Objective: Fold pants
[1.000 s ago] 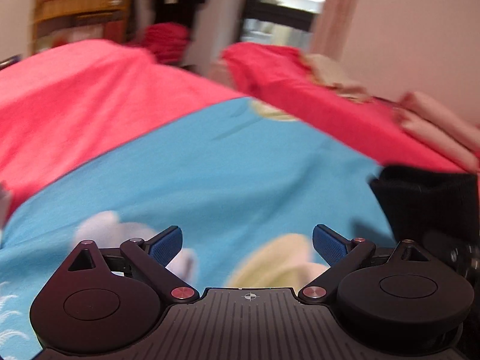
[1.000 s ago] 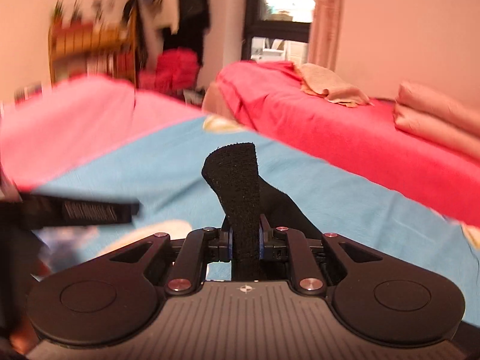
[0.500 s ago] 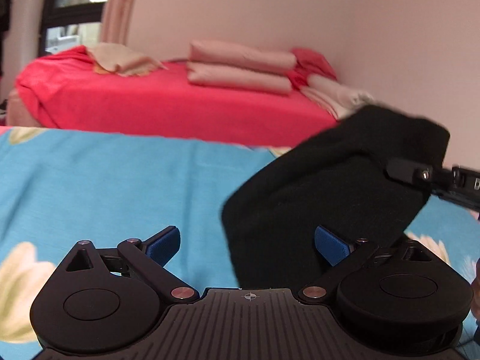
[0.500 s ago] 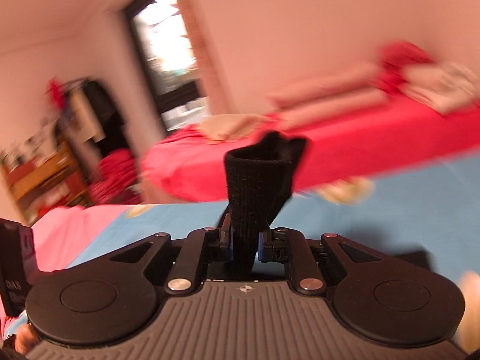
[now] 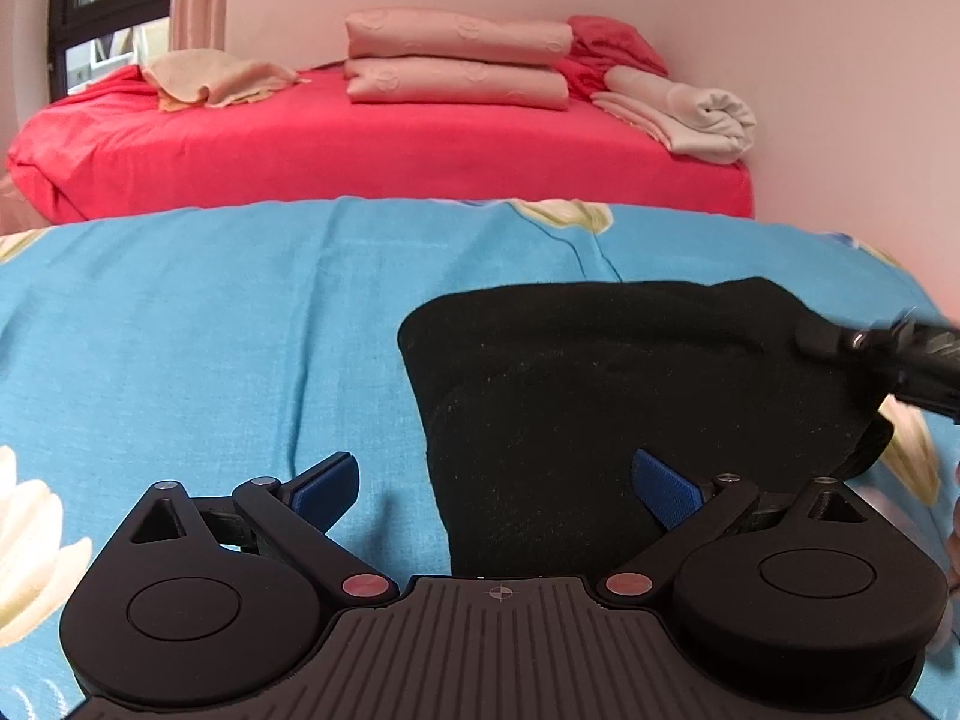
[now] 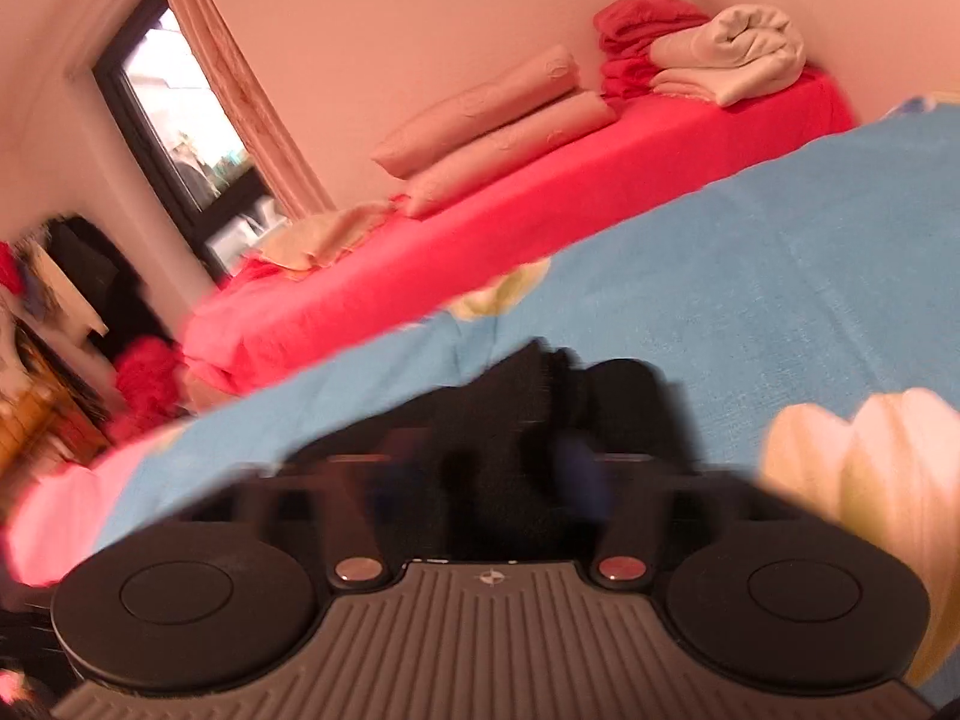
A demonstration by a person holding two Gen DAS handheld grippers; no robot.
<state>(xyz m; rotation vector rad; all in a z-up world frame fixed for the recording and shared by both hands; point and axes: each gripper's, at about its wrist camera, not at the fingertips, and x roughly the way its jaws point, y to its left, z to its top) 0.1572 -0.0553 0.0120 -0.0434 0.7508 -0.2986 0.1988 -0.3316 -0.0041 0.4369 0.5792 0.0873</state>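
Observation:
The black pants (image 5: 600, 390) lie folded on the blue flowered sheet (image 5: 210, 330). My left gripper (image 5: 495, 486) is open, low over the sheet, with the pants' near edge between its blue pads (image 5: 327, 483). My right gripper shows at the right edge of the left wrist view (image 5: 888, 354), at the pants' far right corner. In the right wrist view my right gripper (image 6: 480, 468) is blurred; the black pants (image 6: 528, 408) sit between its fingers, which look partly spread.
A bed with a red sheet (image 5: 390, 144) stands beyond, with stacked pink pillows (image 5: 456, 57), a beige towel (image 5: 216, 78) and a rolled cream blanket (image 5: 684, 114). A window (image 6: 180, 138) and wall are behind. A white flower print (image 6: 864, 468) lies right.
The right gripper has swung the pants over and lowered them onto the sheet, and its fingers now look apart and blurred. The left gripper turned right toward the pants and stayed open.

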